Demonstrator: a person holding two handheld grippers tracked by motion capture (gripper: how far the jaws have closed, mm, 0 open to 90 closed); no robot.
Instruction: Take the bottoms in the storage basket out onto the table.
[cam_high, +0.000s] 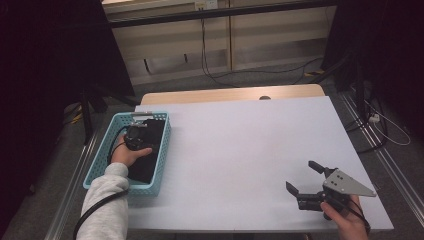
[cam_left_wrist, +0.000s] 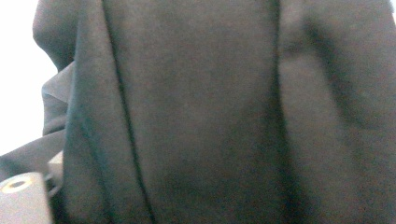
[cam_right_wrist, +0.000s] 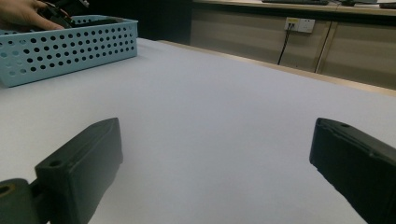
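A light blue perforated basket (cam_high: 101, 152) stands at the table's left edge, with a black cloth (cam_high: 151, 159) lying inside it. My left gripper (cam_high: 136, 137) is lowered into the basket onto the cloth, held by a hand in a grey sleeve. Its jaws are hidden. In the left gripper view, dark folded cloth (cam_left_wrist: 201, 116) lies very close to the camera. My right gripper (cam_high: 300, 175) hovers low over the table's near right corner with its jaws wide apart and nothing between them. In the right gripper view, the right gripper (cam_right_wrist: 217, 133) faces the basket (cam_right_wrist: 70, 51) across bare tabletop.
The white tabletop (cam_high: 250, 145) stretches between basket and right gripper, with a wooden strip (cam_high: 225, 95) along its far edge. Dark stands and cables (cam_high: 210, 70) are on the floor behind. A wall socket (cam_right_wrist: 300, 23) shows in the right gripper view.
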